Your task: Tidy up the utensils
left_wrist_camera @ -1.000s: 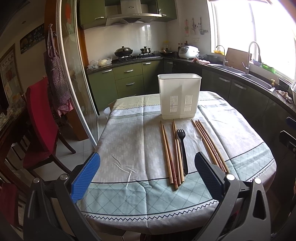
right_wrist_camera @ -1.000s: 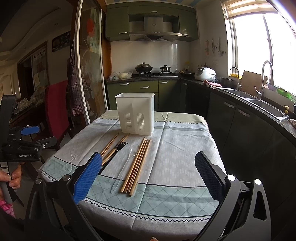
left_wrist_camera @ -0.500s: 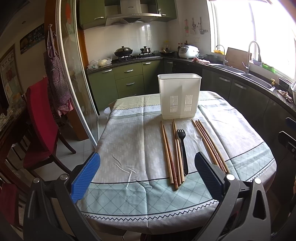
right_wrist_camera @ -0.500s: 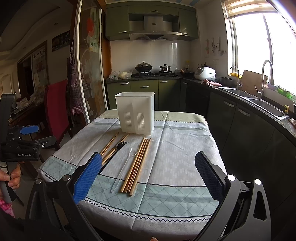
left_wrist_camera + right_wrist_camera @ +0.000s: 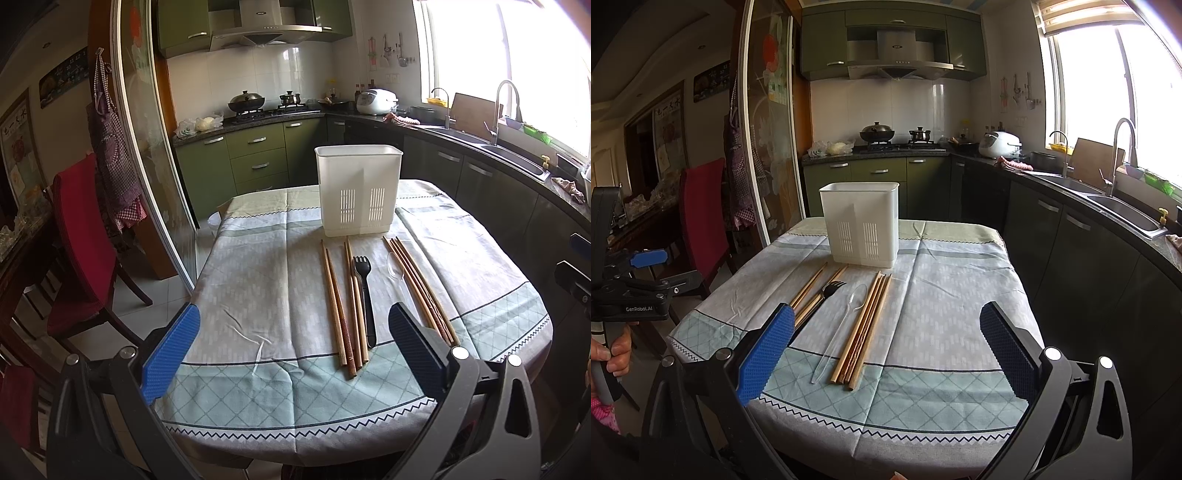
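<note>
Left gripper (image 5: 291, 345): your fingers are spread wide with nothing between them, hovering over the near edge of the table
Right gripper (image 5: 886, 345): also spread wide and empty, held above the near edge, to the right of the utensils
Left hand (image 5: 617, 349): in the right wrist view you can see it wrapped round the handle of the left gripper, off the table's left corner
Left chopsticks (image 5: 341, 302): four wooden sticks lie lengthwise on the cloth in two pairs, tips toward the holder
Black fork (image 5: 364, 295): it lies just beside the right pair of those sticks, tines toward the holder
Clear spoon (image 5: 840, 330): it rests between the fork and the right bundle, hard to make out against the cloth
Right chopsticks (image 5: 866, 326): a close bundle of wooden sticks, angled slightly, beside the spoon
Utensil holder (image 5: 358, 190): white, slotted and upright at the far side, just beyond the tips; you cannot see inside it
Tablecloth (image 5: 266, 280): grey and pale green pattern, covering the table
</note>
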The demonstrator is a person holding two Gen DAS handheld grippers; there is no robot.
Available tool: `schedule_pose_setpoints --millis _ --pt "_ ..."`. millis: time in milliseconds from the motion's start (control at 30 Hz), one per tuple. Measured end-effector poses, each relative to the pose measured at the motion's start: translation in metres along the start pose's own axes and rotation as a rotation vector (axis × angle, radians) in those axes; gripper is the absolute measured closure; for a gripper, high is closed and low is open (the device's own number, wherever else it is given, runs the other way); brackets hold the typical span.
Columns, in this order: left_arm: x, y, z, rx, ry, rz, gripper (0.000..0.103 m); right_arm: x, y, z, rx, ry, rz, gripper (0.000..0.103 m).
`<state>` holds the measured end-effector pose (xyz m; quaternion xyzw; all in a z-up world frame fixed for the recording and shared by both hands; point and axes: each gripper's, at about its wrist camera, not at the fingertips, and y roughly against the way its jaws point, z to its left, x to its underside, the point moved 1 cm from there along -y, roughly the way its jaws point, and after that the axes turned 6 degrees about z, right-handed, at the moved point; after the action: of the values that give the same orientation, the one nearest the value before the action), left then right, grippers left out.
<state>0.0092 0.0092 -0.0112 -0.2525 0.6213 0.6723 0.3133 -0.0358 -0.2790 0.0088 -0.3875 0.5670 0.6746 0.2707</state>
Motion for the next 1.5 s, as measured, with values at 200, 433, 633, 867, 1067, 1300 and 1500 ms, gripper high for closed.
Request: schedule_pose_setpoints --millis 200,433,633,867,1067,1300,1500 --pt "0.000 0.000 0.000 0.001 0.001 0.001 0.006 0.001 -0.002 0.000 0.000 -0.001 0.004 0.004" --pt "0.001 -0.007 0.003 0.001 0.001 0.018 0.006 0.003 -0.011 -0.003 0.002 -0.008 0.022 0.004" --pt "0.000 -0.013 0.003 0.002 0.000 0.030 0.006 0.002 -0.017 -0.003 0.000 -0.012 0.038 0.004" --pt "-0.006 -0.021 -0.001 0.013 -0.013 0.053 0.006 0.000 -0.025 -0.007 0.010 -0.017 0.059 0.004" --pt "-0.028 -0.039 -0.006 0.044 -0.036 0.099 0.006 -0.015 -0.046 -0.023 -0.049 -0.051 0.135 0.004" --pt "-0.062 -0.089 -0.012 0.096 -0.038 0.250 0.006 -0.039 -0.087 -0.036 -0.114 -0.071 0.230 0.004" --pt "-0.070 -0.128 -0.037 0.163 -0.090 0.383 0.020 -0.049 -0.126 -0.043 -0.125 -0.077 0.339 0.012"
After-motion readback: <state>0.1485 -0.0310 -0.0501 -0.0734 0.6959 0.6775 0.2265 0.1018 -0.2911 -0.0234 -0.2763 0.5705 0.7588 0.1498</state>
